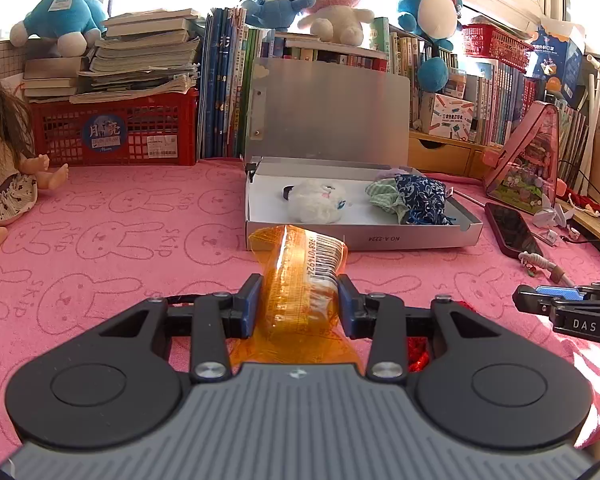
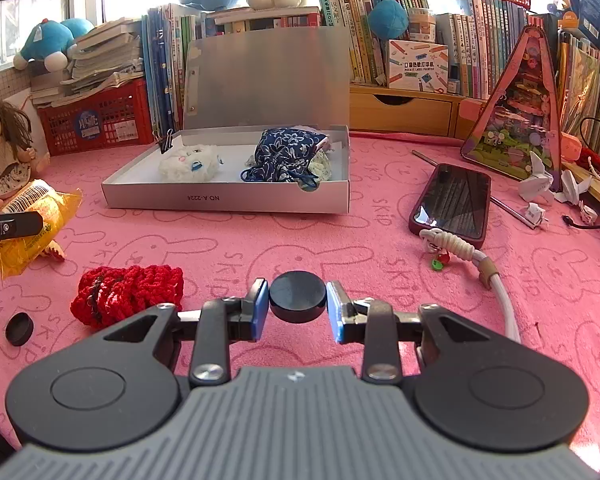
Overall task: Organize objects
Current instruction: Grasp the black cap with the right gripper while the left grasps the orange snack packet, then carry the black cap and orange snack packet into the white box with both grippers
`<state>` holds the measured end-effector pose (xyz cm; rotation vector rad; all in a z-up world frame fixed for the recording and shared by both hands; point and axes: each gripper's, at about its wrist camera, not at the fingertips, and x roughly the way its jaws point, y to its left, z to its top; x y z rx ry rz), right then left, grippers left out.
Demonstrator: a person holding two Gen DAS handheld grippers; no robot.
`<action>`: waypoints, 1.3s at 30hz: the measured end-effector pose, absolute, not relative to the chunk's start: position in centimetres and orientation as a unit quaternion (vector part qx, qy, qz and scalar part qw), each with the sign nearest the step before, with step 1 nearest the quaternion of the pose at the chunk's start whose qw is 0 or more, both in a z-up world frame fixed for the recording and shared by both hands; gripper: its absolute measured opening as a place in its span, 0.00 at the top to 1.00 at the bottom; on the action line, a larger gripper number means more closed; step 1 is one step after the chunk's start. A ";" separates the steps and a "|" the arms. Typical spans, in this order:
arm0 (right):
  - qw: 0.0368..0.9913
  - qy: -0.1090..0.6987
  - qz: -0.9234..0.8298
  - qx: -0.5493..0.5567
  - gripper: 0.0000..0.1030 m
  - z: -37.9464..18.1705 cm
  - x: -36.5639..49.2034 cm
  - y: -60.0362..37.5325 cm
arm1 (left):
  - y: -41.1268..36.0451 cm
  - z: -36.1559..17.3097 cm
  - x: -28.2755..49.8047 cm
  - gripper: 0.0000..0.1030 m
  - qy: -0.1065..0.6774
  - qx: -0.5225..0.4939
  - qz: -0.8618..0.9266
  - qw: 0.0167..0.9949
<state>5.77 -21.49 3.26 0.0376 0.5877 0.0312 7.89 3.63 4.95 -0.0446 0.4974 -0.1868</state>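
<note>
- Left view only: left gripper (image 1: 298, 304) clamps orange packet (image 1: 300, 276), raised before open silver box (image 1: 360, 236).
- Right view only: right gripper (image 2: 298, 306) pinches black disc (image 2: 298, 296); red knit pouch (image 2: 126, 294) and 2nd black disc (image 2: 19, 328) lie on pink cloth (image 2: 380, 280).

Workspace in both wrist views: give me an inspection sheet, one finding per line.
Surface: pink rabbit-print cloth.
Job's things: open silver cardboard box holding a white fluffy toy and blue floral fabric; red knitted pouch and small black cap lie outside.
Clutter: dark phone, doll.
Grippers: left gripper clamps an orange plastic packet; right gripper grips a black round disc.
Cables: white cord by the phone.
Surroundings: books, plush toys, red crate.
</note>
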 end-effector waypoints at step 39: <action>0.934 0.326 0.071 0.132 0.65 6.9 17.9 -21.7 | 0.2 7.7 20.3 0.57 0.260 -0.057 -0.099 0.959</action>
